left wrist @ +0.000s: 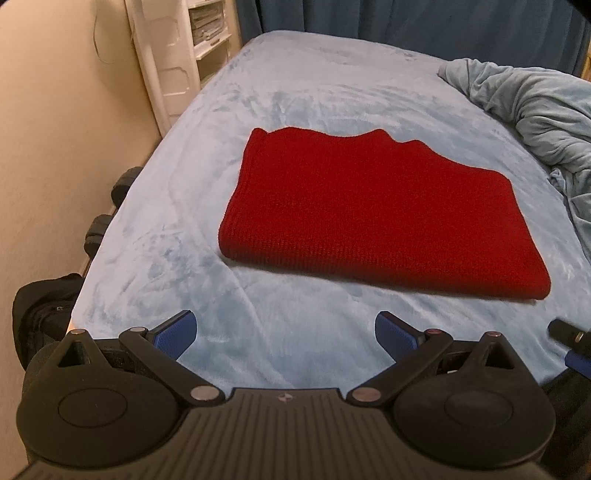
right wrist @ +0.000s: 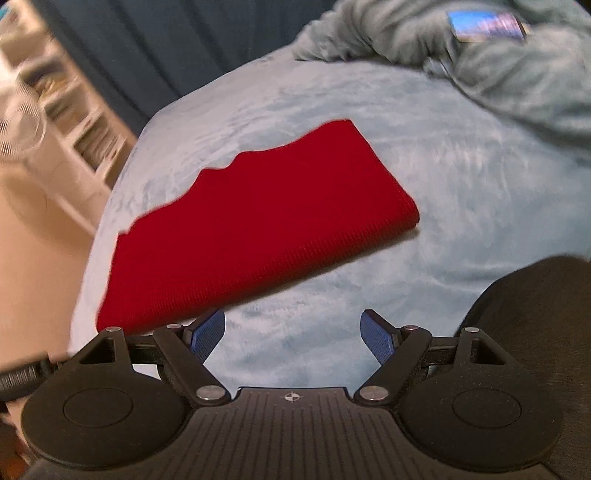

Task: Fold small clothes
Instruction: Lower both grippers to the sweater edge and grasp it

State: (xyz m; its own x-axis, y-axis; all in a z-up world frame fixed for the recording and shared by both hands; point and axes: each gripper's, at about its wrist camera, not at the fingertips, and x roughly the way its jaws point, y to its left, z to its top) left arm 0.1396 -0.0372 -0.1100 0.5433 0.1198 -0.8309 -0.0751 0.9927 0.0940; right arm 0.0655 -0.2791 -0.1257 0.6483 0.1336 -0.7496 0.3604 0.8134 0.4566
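A red knitted garment [left wrist: 365, 218] lies folded into a flat rectangle on the light blue bed cover [left wrist: 295, 92]. It also shows in the right wrist view [right wrist: 258, 225]. My left gripper [left wrist: 285, 334] is open and empty, held above the bed cover in front of the garment's near edge. My right gripper [right wrist: 292, 338] is open and empty, held above the cover at the garment's near side; its left finger pad [right wrist: 208, 332] is close to the garment's corner. A tip of the right gripper [left wrist: 570, 343] shows at the right edge of the left wrist view.
A crumpled grey-blue blanket [left wrist: 535, 107] is heaped at the bed's far right, with a phone [right wrist: 487, 24] on it. A white shelf unit [left wrist: 177, 55] and beige wall stand left of the bed. Dark curtains [left wrist: 406, 22] hang behind. A dark bag [left wrist: 40, 314] sits by the bed's left edge.
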